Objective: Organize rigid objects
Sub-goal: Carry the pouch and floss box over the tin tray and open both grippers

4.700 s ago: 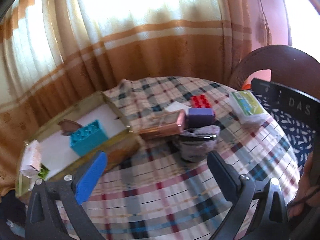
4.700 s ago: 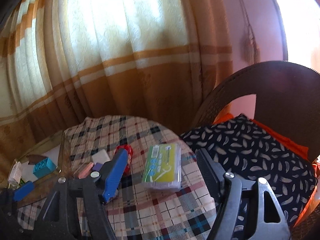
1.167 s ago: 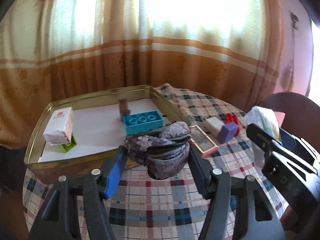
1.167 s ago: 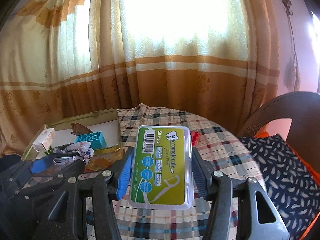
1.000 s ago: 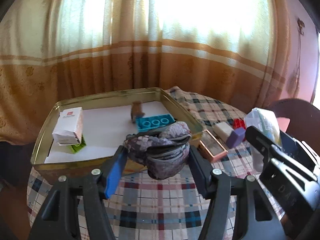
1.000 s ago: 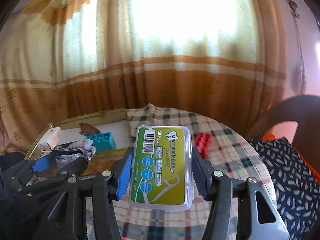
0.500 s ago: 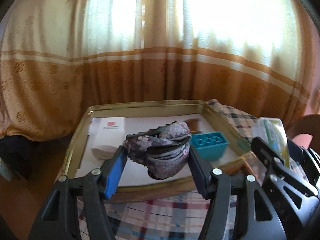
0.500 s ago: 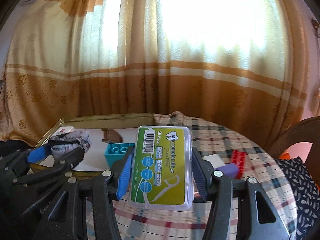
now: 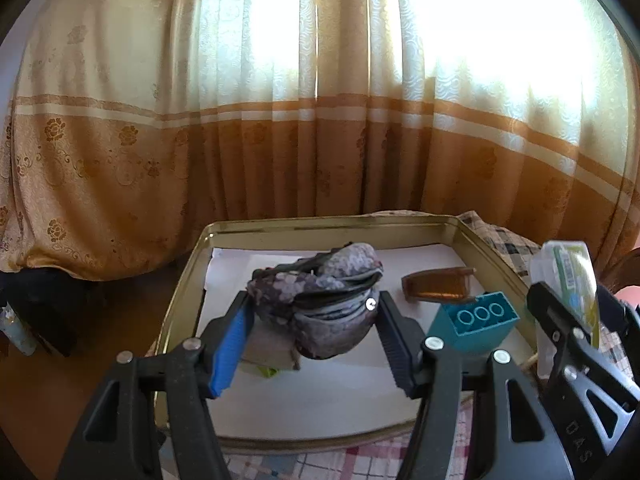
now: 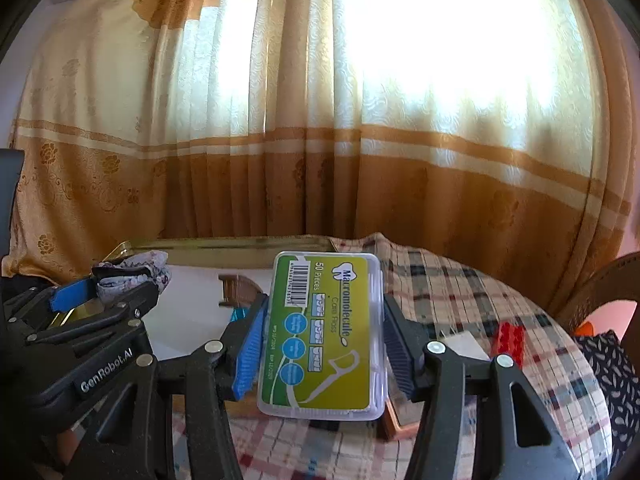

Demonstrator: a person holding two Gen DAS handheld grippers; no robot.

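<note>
My left gripper [image 9: 312, 344] is shut on a grey flowered pouch [image 9: 324, 300] and holds it above the gold metal tray [image 9: 328, 226], over the tray's white lining. The same pouch [image 10: 132, 270] shows at the left of the right wrist view. My right gripper [image 10: 320, 344] is shut on a clear floss-pick box with a green and yellow label [image 10: 324, 332], held over the checked tablecloth [image 10: 460, 280] just right of the tray [image 10: 224, 243]. That box [image 9: 568, 276] appears at the right edge of the left wrist view.
Inside the tray lie a teal brick [image 9: 476, 318], a brown piece [image 9: 438, 286] and a small box [image 9: 268, 350] partly hidden under the pouch. On the cloth are a red brick [image 10: 510, 340], a white block [image 10: 464, 340] and a copper-framed case [image 10: 400, 416]. Curtains hang behind; a chair stands at the right.
Both grippers swung left with their loads. The pouch went from the tray's front edge to over its lining. The floss box came nearer the tray's right side.
</note>
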